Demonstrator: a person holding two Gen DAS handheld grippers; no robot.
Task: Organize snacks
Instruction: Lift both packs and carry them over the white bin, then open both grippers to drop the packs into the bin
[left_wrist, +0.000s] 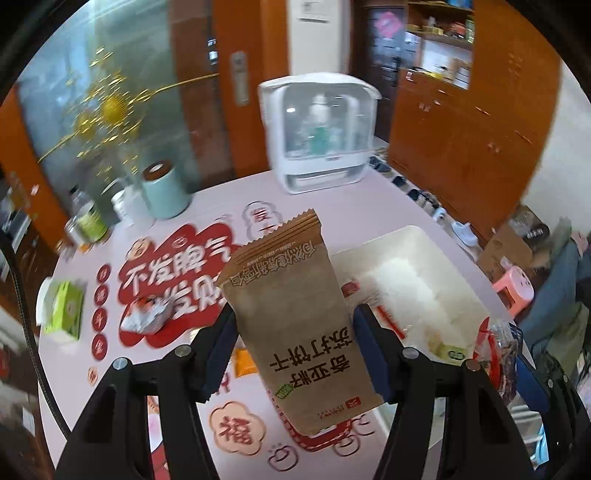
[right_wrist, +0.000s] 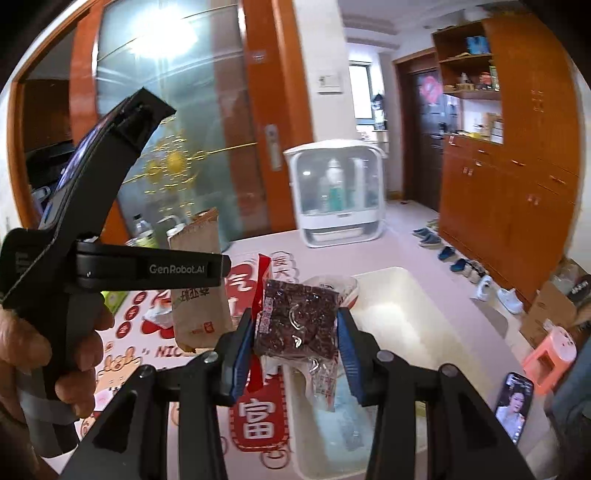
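Aloft, a light, crinkly brown cracker packet (left_wrist: 291, 332) sits pinched mid-body in the left gripper (left_wrist: 293, 350) above the table's (left_wrist: 369, 206) right side, near the white bin (left_wrist: 413, 236); the right gripper (right_wrist: 295, 343) clamps a slippery, soft date packet (right_wrist: 299, 321).

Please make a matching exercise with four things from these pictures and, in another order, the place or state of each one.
Things:
1. brown cracker packet
2. dark red snack packet
3. white bin
4. green box

Places:
A. between the right gripper fingers
B. on the table's left edge
C. between the left gripper fingers
D. open, on the table's right side

Pairs: 1-C, 2-A, 3-D, 4-B
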